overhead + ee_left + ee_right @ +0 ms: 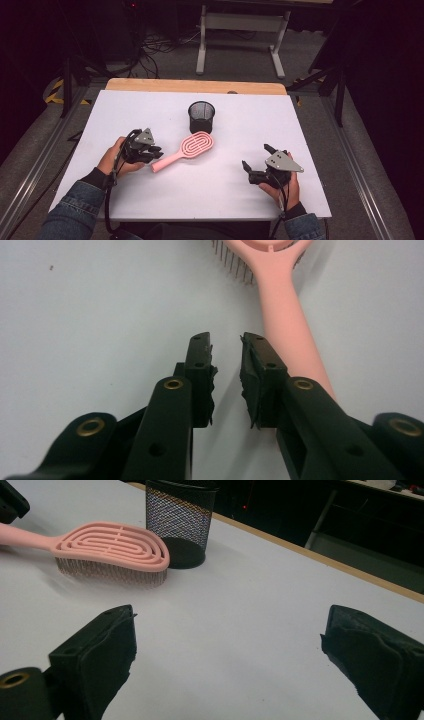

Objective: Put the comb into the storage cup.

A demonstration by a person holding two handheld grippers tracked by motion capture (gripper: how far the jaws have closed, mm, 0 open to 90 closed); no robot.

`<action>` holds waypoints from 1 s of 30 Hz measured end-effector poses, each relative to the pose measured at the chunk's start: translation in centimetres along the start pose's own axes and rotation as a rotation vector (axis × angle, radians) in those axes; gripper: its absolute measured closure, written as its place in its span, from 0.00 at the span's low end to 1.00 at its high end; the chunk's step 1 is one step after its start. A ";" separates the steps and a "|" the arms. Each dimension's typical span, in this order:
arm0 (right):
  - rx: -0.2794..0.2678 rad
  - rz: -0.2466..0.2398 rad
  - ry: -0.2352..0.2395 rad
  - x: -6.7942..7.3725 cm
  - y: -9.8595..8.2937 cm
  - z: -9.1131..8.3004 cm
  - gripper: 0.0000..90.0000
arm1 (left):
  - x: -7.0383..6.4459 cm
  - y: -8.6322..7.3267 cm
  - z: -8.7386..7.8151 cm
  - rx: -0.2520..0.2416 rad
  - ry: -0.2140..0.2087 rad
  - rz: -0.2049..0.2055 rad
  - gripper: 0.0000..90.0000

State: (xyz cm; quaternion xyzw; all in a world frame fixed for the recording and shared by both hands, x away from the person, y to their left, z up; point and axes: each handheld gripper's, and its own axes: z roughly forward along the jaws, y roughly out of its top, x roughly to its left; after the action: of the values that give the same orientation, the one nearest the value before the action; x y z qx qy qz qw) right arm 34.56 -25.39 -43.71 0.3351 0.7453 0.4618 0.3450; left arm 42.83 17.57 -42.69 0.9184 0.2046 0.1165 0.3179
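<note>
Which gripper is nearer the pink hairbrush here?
Left. The left gripper sits right beside the pink hairbrush handle; the right gripper is well off to its other side.

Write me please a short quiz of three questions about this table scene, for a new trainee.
1. True or false: the pink hairbrush stands inside the black mesh cup.
2. Which tongs are nearer the brush handle? A) left tongs B) right tongs
3. Fill in: the brush lies with its bristles facing ____.

Key
1. False: it lies on the white table, in front of the cup.
2. A; the handle runs just beside them, not between the jaws.
3. Down.
</note>
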 end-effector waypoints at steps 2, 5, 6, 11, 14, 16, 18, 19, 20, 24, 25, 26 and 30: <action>0.000 0.001 -0.001 0.0 0.0 0.0 0.09 | 0.0 0.0 -0.4 -0.009 0.005 -0.007 0.79; 0.000 0.001 -0.001 0.0 0.0 0.0 0.08 | 0.0 0.0 -0.9 -0.028 0.023 -0.019 0.73; -0.002 0.000 0.000 0.0 0.0 0.0 0.08 | 0.0 0.1 -1.1 -0.032 0.021 -0.020 0.73; -0.001 0.001 -0.002 -0.1 0.0 0.0 0.08 | -0.3 0.5 -1.6 -0.049 0.040 -0.024 0.57; 0.000 0.002 -0.001 -0.1 0.0 0.0 0.08 | -0.4 0.9 -1.7 -0.035 0.065 -0.055 0.37; 0.001 0.002 -0.001 -0.1 0.0 0.0 0.08 | -0.5 1.0 -1.6 -0.027 0.069 -0.058 0.29; 0.003 0.002 -0.001 -0.1 -0.1 0.0 0.08 | -0.6 1.2 -1.5 -0.033 0.067 -0.063 0.24; 0.003 0.002 -0.001 -0.1 -0.1 0.1 0.08 | -0.7 1.4 -1.5 -0.028 0.067 -0.058 0.22; 0.004 0.001 -0.001 -0.1 -0.1 0.1 0.08 | -0.8 1.5 -1.4 -0.022 0.060 -0.053 0.22; 0.004 0.002 -0.005 -0.1 -0.1 0.1 0.08 | -1.2 2.3 -0.9 -0.003 0.033 -0.039 0.16; 0.002 0.004 -0.006 -0.1 -0.1 0.1 0.08 | -1.3 2.5 -0.8 0.008 0.023 -0.031 0.15; 0.003 0.004 -0.007 -0.1 -0.1 0.1 0.08 | -1.4 2.8 -0.6 0.018 0.019 -0.025 0.14; 0.004 0.006 -0.005 -0.1 -0.1 0.1 0.08 | -1.7 3.7 0.2 0.046 0.000 -0.016 0.12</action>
State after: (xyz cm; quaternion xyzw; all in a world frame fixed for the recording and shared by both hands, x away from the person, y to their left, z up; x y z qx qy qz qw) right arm 34.71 -25.46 -43.81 0.3392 0.7444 0.4604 0.3446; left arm 42.52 14.02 -40.66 0.9239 0.2145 0.1095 0.2975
